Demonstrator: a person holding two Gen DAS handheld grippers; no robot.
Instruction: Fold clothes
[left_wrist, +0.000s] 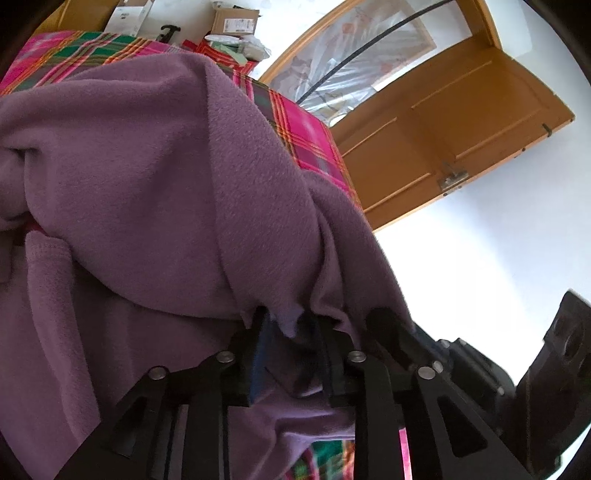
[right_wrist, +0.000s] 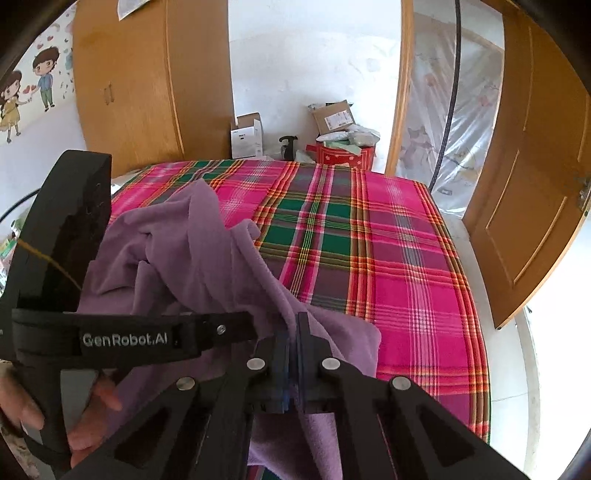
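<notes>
garment (right_wrist: 207, 258) on bed (right_wrist: 388, 258), boxes (right_wrist: 332, 118) behind

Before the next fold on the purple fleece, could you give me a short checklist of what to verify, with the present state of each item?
1. Right gripper clamped on the purple fleece: ok, its jaws are pressed together with fabric pinched between them.
2. Left gripper gripping the fleece: not ok, its jaws stand apart with cloth lying loosely between them.
3. Fleece spread flat: not ok, it is bunched and creased.
4. Free room on the plaid bedspread to lay it out: ok, its right part is bare.
5. Fleece kept on the bed: cannot tell, its lower edge is hidden behind the grippers.
</notes>
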